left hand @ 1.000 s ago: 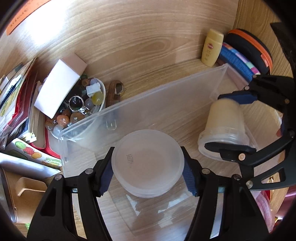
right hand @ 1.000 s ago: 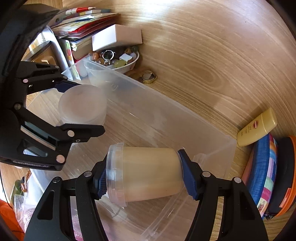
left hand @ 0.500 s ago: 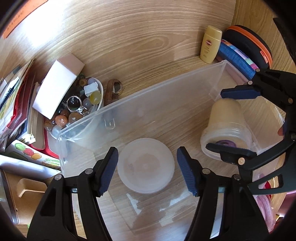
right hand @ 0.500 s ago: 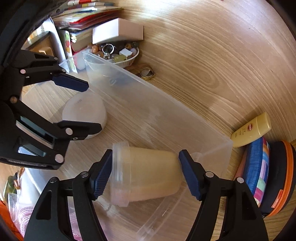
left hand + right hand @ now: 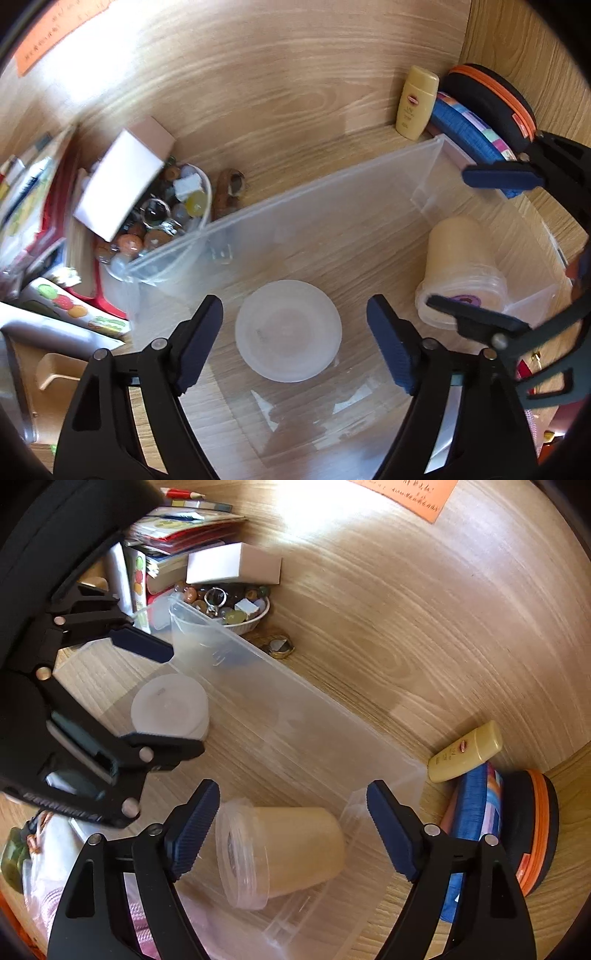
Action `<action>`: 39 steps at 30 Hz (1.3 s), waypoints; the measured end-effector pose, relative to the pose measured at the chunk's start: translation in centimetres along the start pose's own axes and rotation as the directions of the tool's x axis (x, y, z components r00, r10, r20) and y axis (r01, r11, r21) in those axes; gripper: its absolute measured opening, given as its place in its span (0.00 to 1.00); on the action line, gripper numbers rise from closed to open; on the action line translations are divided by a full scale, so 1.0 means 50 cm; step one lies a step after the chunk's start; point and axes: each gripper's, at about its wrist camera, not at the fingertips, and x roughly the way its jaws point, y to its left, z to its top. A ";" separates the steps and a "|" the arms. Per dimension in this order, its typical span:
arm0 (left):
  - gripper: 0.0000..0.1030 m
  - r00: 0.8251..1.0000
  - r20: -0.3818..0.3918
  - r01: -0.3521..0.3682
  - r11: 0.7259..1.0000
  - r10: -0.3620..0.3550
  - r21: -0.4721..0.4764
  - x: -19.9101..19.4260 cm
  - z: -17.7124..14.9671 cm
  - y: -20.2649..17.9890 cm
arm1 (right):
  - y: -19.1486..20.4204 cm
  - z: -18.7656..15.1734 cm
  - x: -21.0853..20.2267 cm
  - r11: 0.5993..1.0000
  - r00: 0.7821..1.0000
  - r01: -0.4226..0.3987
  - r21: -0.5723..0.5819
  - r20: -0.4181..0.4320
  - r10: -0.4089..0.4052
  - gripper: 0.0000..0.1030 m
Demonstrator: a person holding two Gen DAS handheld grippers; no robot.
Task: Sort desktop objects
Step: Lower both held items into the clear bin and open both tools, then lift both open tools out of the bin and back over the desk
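**Both jars down in the clear bin, jaws letting go**

I have the left gripper [image 5: 294,345] over the frosted round jar [image 5: 288,330], which stands upright on the floor of the clear plastic bin [image 5: 295,206]. Its jaws are opening, and the blue pads stand clear of the jar on both sides, so nothing is held. My right gripper [image 5: 293,827] is doing the same over the cream lidded container [image 5: 284,853], which lies on its side near the bin's end wall, lid toward the left pad. Those jaws are opening too, with a visible gap at each pad.

I judge the two containers sit in the bin because it serves as their sorting spot, apart from the bowl of beads [image 5: 162,221], the sunscreen bottle [image 5: 415,101] and the stacked books [image 5: 177,528] out on the wooden desk [image 5: 388,609].

Both grippers point steeply downward into the bin, side by side, the right one toward the bin's far end.
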 end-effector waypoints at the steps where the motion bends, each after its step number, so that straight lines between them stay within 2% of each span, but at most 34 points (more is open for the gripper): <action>1: 0.78 1.000 0.011 0.007 1.000 -0.007 -0.007 -0.011 0.006 -0.007 | -0.003 -0.002 -0.009 1.000 1.000 -0.004 0.013 0.003 0.004 0.77; 4: 0.79 0.999 0.037 0.016 0.999 -0.015 -0.033 -0.041 0.012 0.000 | -0.016 -0.004 -0.026 0.999 1.000 0.014 0.031 0.025 -0.015 0.77; 6: 0.84 0.998 0.056 0.002 0.999 0.000 -0.042 -0.068 -0.001 0.005 | -0.022 -0.007 -0.040 0.998 0.998 0.038 0.042 0.040 -0.040 0.77; 8: 0.86 0.996 0.083 -0.038 0.998 0.042 -0.045 -0.099 -0.017 0.013 | -0.028 -0.010 -0.050 0.998 0.998 0.037 0.049 0.055 -0.040 0.78; 10: 0.89 0.986 0.109 -0.121 0.991 0.127 -0.061 -0.114 -0.017 0.011 | -0.033 -0.013 -0.063 0.997 0.996 0.040 0.064 0.073 -0.044 0.78; 11: 0.89 0.982 0.122 -0.136 0.989 0.143 -0.065 -0.131 -0.027 0.019 | -0.033 -0.015 -0.070 0.997 0.996 0.042 0.069 0.080 -0.048 0.78; 18: 0.91 0.971 0.177 -0.153 0.986 0.161 -0.062 -0.186 -0.052 -0.001 | -0.034 -0.045 -0.119 0.994 0.990 0.051 0.101 0.128 -0.064 0.79; 20: 0.92 0.969 0.190 -0.148 0.987 0.157 -0.060 -0.177 -0.044 -0.030 | -0.033 -0.058 -0.139 0.992 0.987 0.048 0.114 0.145 -0.064 0.79; 30: 0.93 0.956 0.242 -0.164 0.986 0.167 -0.035 -0.242 -0.112 -0.074 | -0.008 -0.128 -0.216 0.984 0.974 0.053 0.170 0.210 -0.089 0.80; 39: 0.94 0.950 0.266 -0.154 0.986 0.165 -0.061 -0.270 -0.175 -0.071 | 0.025 -0.178 -0.250 0.981 0.966 0.064 0.185 0.235 -0.107 0.80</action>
